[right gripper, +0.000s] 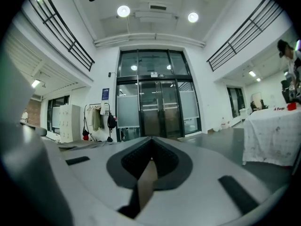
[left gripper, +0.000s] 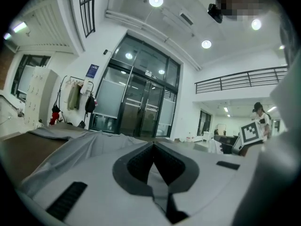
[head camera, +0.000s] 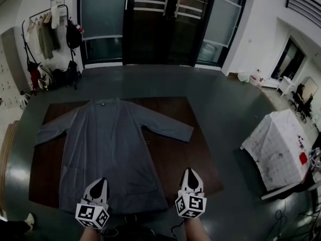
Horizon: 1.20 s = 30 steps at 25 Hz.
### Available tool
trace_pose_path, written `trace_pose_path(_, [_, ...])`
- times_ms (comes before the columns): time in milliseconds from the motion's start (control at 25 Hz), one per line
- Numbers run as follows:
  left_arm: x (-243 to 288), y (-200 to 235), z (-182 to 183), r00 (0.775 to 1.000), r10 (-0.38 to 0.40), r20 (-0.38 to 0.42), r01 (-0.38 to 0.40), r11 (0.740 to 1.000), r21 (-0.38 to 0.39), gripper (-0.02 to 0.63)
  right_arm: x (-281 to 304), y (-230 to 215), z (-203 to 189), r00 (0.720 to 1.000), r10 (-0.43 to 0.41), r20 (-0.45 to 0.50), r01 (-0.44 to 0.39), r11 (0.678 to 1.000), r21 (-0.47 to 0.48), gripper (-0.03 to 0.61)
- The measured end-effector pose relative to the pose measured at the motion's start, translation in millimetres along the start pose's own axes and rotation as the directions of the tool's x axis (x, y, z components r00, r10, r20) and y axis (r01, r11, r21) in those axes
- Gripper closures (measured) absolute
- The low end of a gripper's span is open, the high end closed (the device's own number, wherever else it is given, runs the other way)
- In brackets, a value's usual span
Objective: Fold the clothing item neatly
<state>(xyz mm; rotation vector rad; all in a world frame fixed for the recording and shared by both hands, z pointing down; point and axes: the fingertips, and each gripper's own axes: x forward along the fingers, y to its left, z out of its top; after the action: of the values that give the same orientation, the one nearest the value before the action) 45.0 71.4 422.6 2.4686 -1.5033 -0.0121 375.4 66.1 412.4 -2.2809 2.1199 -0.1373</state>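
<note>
A: In the head view, where is the garment (head camera: 108,144) found?

B: It is spread flat on the brown table (head camera: 193,157). Its long axis runs straight away from the 2 grippers, with the collar far and the hem near. The left gripper (head camera: 101,183) is held over the hem. The right gripper (head camera: 191,174) is held just beside the hem's right corner, over bare table, so the left one is judged nearer.

A: What is shown in the left gripper view?

B: The jaws are seen pressed together with nothing gripped. The grey cloth is seen ahead and to the left.

A: And in the right gripper view?

B: The jaws are again closed on nothing. Cloth is made out only low at the left.
</note>
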Motion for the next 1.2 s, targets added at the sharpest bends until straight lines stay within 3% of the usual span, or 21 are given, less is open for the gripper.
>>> trace_pose_path(240, [54, 12, 37, 0.994, -0.103, 0.028, 0.104, 0.994, -0.035, 0.606, 40, 1, 7, 0.997, -0.083, -0.005, 0.083, 0.997, 0.002, 0.591])
trace_pose_path(480, [101, 1, 63, 0.983, -0.17, 0.067, 0.171, 0.985, -0.011, 0.606, 69, -6, 21, 0.996, -0.086, 0.001, 0.086, 0.996, -0.032, 0.591])
trace_pose_path(760, [143, -23, 61, 0.987, -0.15, 0.063, 0.151, 0.988, -0.016, 0.606, 111, -43, 11, 0.996, -0.088, -0.026, 0.087, 0.996, -0.018, 0.591])
trace_pose_path(920, [167, -29, 48, 0.994, -0.109, 0.013, 0.109, 0.994, -0.001, 0.606, 138, -61, -10, 0.99, -0.089, -0.108, 0.091, 0.996, 0.006, 0.591])
trace_pose_path(1200, [220, -58, 27, 0.993, -0.106, -0.045, 0.106, 0.994, 0.003, 0.606, 190, -93, -56, 0.971, -0.081, -0.226, 0.081, 0.997, -0.009, 0.591])
